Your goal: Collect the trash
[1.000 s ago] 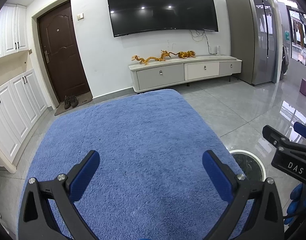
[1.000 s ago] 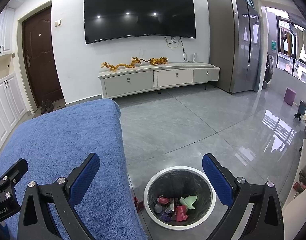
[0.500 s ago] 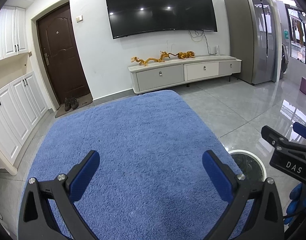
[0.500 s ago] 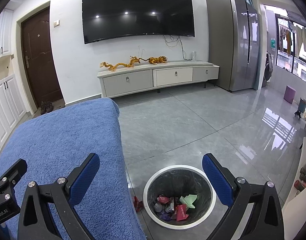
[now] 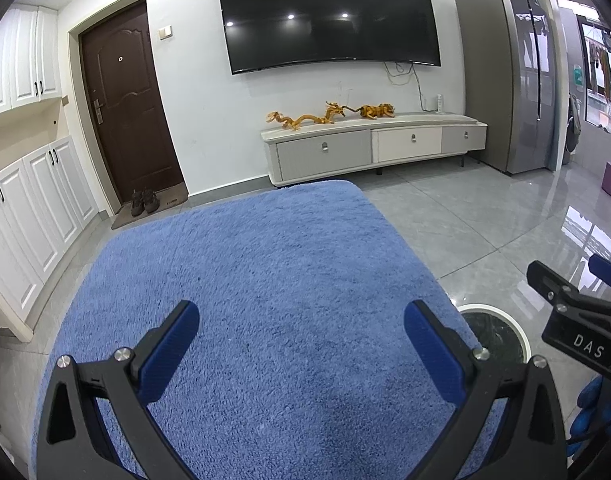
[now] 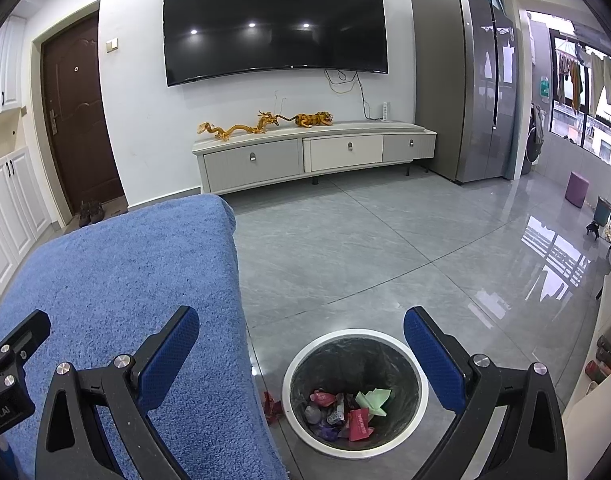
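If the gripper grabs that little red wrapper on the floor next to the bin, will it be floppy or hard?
Probably floppy: the red wrapper looks crinkled and folded, like thin foil or plastic. It likely weighs very little, so a push might just slide it over the glossy floor tiles. It sits tight between the trash bin and the blue cover, so pinching it could be fiddly.

Very little differs from a second ago: both wrist views drift slightly, so the television (image 6: 275,24) and the low cabinet (image 6: 313,154) sit a touch lower and further left in the right wrist frame than before. In the left wrist view the far edge of the blue cloth (image 5: 265,280) sits marginally lower, and the right gripper (image 5: 573,312) at the frame's right side edges slightly left and up. The bin (image 6: 355,392) shows a little more fully between the right gripper's fingers.
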### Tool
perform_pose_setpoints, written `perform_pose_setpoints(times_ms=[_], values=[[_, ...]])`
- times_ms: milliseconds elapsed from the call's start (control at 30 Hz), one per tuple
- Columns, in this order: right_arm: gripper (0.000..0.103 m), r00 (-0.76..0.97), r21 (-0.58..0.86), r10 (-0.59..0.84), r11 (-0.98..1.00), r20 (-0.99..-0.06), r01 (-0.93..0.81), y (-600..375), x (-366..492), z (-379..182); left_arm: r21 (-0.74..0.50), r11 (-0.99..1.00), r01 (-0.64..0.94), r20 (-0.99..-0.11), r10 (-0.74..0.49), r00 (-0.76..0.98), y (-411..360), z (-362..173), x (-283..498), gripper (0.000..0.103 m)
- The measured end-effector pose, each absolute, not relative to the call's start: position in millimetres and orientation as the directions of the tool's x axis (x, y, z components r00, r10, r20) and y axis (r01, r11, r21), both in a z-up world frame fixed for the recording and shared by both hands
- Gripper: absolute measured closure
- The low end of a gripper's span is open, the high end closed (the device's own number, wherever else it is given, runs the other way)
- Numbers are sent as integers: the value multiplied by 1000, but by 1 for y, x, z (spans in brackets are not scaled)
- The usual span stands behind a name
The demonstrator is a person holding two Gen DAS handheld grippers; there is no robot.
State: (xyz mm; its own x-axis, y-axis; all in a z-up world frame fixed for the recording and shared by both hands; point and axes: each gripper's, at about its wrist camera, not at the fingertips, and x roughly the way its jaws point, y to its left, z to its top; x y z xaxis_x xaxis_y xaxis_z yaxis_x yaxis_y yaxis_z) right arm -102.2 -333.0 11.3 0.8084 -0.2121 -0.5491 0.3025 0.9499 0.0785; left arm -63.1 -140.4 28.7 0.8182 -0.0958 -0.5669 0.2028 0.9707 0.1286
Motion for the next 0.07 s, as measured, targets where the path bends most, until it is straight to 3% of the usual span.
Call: perform_pose_setpoints(times_ms=[67], values=[[0, 808, 77, -212, 950, -550, 302, -333, -102, 11, 124, 972, 200, -569, -95, 817, -140, 28, -62, 0]])
